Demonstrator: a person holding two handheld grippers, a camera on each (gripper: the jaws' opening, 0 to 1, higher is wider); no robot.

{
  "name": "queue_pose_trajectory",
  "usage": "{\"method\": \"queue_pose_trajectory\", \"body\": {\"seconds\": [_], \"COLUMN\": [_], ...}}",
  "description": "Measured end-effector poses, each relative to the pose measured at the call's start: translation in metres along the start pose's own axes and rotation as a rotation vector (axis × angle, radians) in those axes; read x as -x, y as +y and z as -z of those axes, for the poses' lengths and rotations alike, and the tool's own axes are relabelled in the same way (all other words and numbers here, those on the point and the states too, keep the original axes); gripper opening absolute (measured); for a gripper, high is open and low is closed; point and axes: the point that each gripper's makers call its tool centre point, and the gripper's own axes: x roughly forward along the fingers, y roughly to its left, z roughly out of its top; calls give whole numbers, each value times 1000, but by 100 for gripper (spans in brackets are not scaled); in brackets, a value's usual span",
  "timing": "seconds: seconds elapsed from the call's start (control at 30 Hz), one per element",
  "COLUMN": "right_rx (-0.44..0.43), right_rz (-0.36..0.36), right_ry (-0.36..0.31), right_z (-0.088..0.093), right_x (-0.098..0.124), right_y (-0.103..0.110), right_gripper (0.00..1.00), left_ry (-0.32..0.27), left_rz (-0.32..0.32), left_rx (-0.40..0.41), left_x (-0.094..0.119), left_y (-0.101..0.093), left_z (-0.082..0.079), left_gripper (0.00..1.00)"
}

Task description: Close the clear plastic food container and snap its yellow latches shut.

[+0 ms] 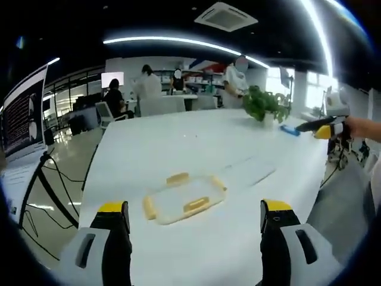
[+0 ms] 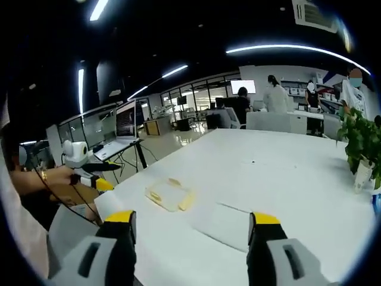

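Note:
The clear plastic container (image 1: 184,198) with yellow latches (image 1: 196,205) on its sides lies flat on the white table (image 1: 178,140), just beyond my left gripper (image 1: 195,207). That gripper is open and holds nothing. A flat clear piece (image 1: 250,170) lies on the table to the container's right. In the right gripper view the container (image 2: 169,194) sits ahead and left, and the flat clear piece (image 2: 223,225) lies close before my open, empty right gripper (image 2: 191,218). The right gripper (image 1: 321,130) hovers at the table's right edge in a hand; the left gripper (image 2: 89,179) shows at the left.
A potted green plant (image 1: 265,104) (image 2: 360,140) and a small blue object (image 1: 290,130) stand at the table's far side. A screen on a stand (image 1: 24,113) with cables is off the table's left edge. Several people and desks (image 1: 149,86) are far behind.

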Motion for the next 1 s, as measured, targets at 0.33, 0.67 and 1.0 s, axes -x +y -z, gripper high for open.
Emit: {"method": "queue_pose_trajectory", "body": {"seconds": [0.33,0.67,1.0], "right_rx": [31,53,78], "right_rz": [-24,-59,-103], "right_ry": [17,43,52], "right_z": [-1,0,-7], "right_x": [-14,-28,-50], "right_y": [6,10,13], "right_gripper": [76,76,76], "left_ry": [-14,23,61], "left_rz": [11,30,43], "left_rx": [0,-20,-51], "left_x": [-9,-16,-23], "left_y": [3,8,22], "left_z": [-7,2,6], "left_gripper": [89,89,88]}}
